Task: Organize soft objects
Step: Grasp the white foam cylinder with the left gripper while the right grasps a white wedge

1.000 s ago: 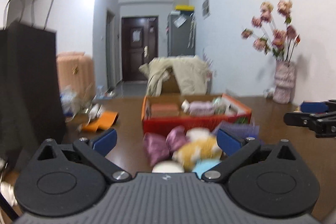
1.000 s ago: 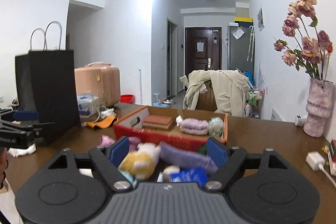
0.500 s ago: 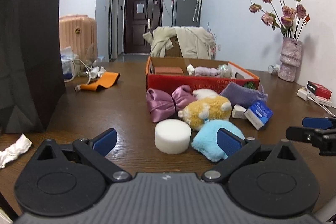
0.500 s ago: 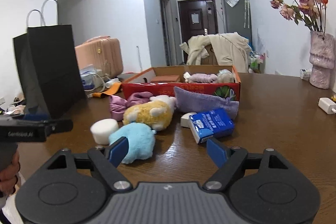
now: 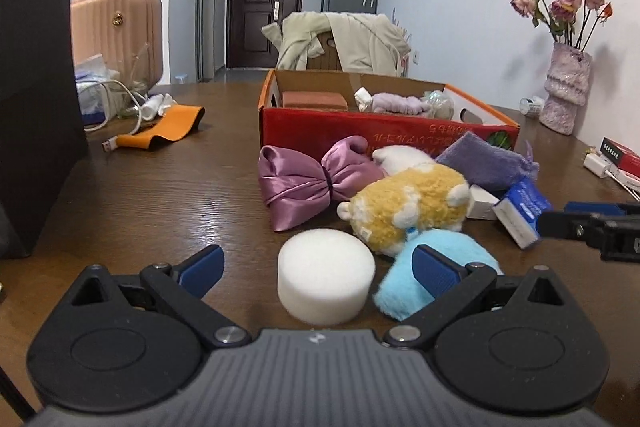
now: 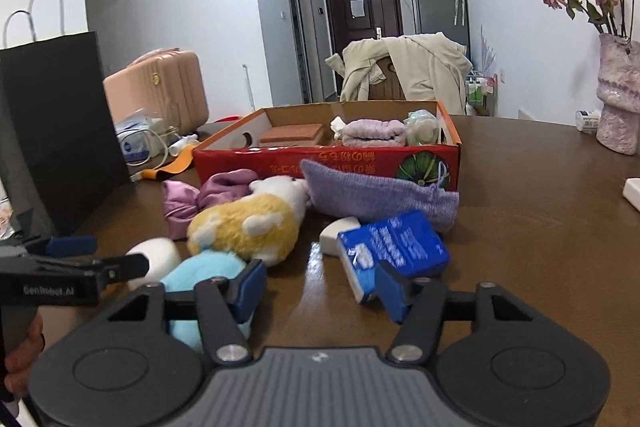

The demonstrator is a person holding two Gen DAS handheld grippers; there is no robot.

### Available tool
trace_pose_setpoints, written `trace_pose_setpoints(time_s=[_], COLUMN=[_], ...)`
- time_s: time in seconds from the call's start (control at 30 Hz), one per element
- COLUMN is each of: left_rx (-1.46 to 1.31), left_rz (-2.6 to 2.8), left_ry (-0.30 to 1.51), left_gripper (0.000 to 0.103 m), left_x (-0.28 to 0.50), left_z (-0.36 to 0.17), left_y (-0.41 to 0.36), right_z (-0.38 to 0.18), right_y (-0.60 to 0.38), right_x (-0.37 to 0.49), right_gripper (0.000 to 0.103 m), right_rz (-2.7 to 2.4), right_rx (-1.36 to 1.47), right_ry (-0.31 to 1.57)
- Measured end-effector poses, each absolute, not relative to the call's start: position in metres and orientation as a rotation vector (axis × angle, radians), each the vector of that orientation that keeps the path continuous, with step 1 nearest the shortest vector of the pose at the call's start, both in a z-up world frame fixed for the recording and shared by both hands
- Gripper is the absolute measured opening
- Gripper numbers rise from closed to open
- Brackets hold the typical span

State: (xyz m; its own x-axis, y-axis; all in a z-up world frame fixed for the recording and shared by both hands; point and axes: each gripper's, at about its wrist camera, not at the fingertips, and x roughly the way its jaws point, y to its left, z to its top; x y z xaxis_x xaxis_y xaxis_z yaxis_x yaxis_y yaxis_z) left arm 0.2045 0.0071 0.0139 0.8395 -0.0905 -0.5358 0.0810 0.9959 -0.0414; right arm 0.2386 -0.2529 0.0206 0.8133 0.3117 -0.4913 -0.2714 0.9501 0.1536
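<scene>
A white foam cylinder [image 5: 326, 281] lies between the open jaws of my left gripper [image 5: 318, 267]. Beside it lie a light blue plush [image 5: 436, 273], a yellow and white plush [image 5: 408, 207], a pink satin bow [image 5: 310, 181] and a purple knit pouch [image 5: 486, 165]. Behind them stands a red cardboard box [image 5: 320, 131] with folded soft items inside. My right gripper [image 6: 320, 291] is open and empty, low over the table between the blue plush [image 6: 200, 275] and a blue tissue pack [image 6: 394, 249]. The yellow plush [image 6: 244, 227] and the box [image 6: 280, 163] also show there.
A tall black paper bag [image 5: 32, 87] stands at the left. An orange strap [image 5: 168, 127] and cables lie behind it. A pink vase [image 5: 566, 91] with dried roses stands at the far right, with a charger and a red box [image 5: 622, 157] near it.
Both grippers have dropped lower and moved closer to the pile of soft items. The foam cylinder now lies between the left jaws. The right jaws have narrowed somewhat.
</scene>
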Motion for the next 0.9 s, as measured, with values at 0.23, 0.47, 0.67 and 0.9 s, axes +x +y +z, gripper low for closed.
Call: trace_pose_setpoints(time_s=[0.23, 0.47, 0.67, 0.9], left_rx=[-0.038, -0.097, -0.07, -0.049], left_rz=[-0.095, -0.11, -0.117, -0.103], left_ry=[0.633, 0.67, 0.671, 0.65], left_gripper=[0.087, 0.066, 0.06, 0.057], left_x=[0.232, 0.243, 0.248, 0.241], left_z=[0.0, -0.005, -0.004, 0.003], left_y=[0.013, 0.023, 0.019, 0.015], right_z=[0.017, 0.009, 0.005, -0.002], right_y=[-0.239, -0.238, -0.243, -0.245], right_x=[0.312, 0.322, 0.32, 0.31], right_gripper=[0.052, 0.053, 0.053, 0.036], right_rz=[0.341, 0.361, 0.37, 0.364], right_rx=[-0.009, -0.082, -0.049, -0.01], right_ry=[0.603, 0.738, 0.729, 0.733])
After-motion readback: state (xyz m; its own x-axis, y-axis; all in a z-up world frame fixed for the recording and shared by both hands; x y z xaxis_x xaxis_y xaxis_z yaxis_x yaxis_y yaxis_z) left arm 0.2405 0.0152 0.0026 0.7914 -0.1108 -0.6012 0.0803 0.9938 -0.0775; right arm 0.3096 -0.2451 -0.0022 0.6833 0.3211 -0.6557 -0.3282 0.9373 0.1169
